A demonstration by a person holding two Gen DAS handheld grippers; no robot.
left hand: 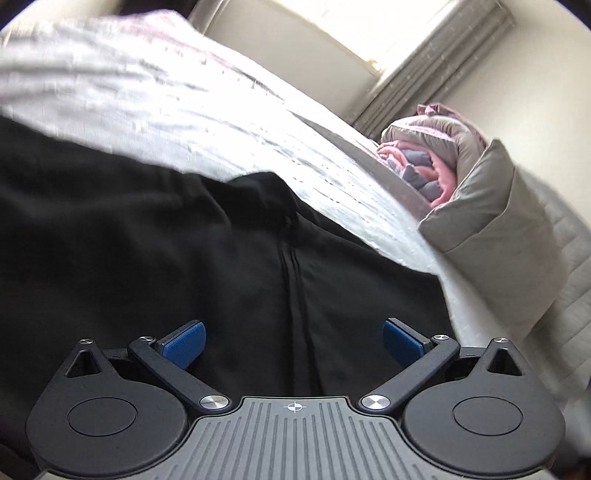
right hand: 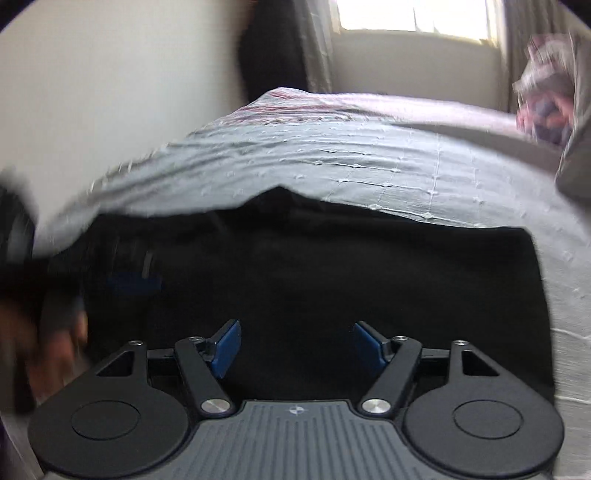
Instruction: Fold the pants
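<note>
Black pants (left hand: 147, 240) lie spread on a bed with a pale textured cover (left hand: 184, 110); a seam runs down their middle in the left wrist view. My left gripper (left hand: 294, 343) hovers over the cloth, its blue pads wide apart and nothing between them. In the right wrist view the pants (right hand: 332, 277) form a dark flat slab with a straight right edge. My right gripper (right hand: 297, 349) stands open above them, pads apart and free of the cloth. The left gripper (right hand: 135, 282) and a hand (right hand: 55, 350) show as a blur at the left.
Rolled pink and grey bedding (left hand: 443, 162) and a grey pillow (left hand: 491, 229) sit at the bed's right end. A window (right hand: 413, 14) with curtains lies beyond the bed, a pale wall (right hand: 110, 92) to the left. The bedcover (right hand: 332, 158) stretches behind the pants.
</note>
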